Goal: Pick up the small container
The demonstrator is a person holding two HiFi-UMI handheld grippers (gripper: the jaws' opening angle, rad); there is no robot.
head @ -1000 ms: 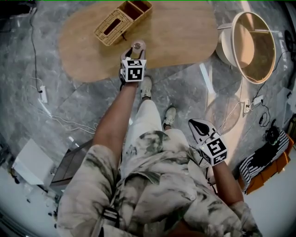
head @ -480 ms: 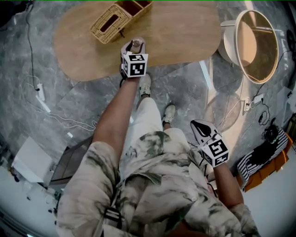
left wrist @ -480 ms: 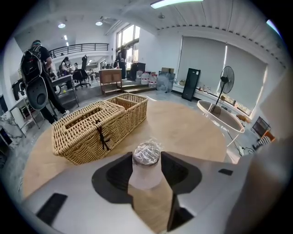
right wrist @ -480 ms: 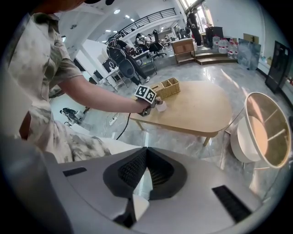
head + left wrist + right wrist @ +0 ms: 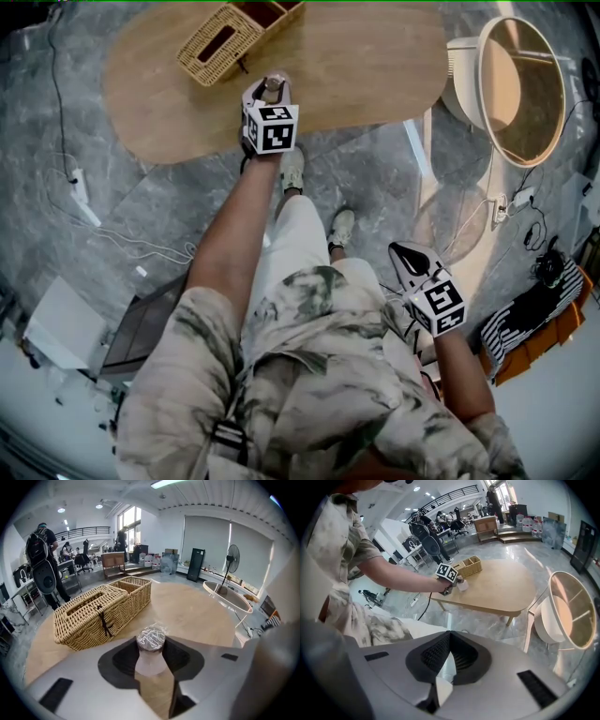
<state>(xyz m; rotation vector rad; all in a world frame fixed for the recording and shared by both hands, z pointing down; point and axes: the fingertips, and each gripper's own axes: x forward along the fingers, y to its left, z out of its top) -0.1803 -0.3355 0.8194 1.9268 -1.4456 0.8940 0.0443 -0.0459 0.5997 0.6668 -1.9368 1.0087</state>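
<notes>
Plainly a light thing: the small container (image 5: 150, 639) stands upright on the wooden table (image 5: 197, 611) just beside the wicker basket (image 5: 93, 616), between the jaws of the left gripper (image 5: 152, 648), which have just been closing and now seem to meet its sides. Its pale body looks thin and its crinkly cap soft, so grip the body gently — a hard squeeze might dent it. The right gripper (image 5: 448, 637) hangs clear of the table, jaws together on nothing.
</notes>
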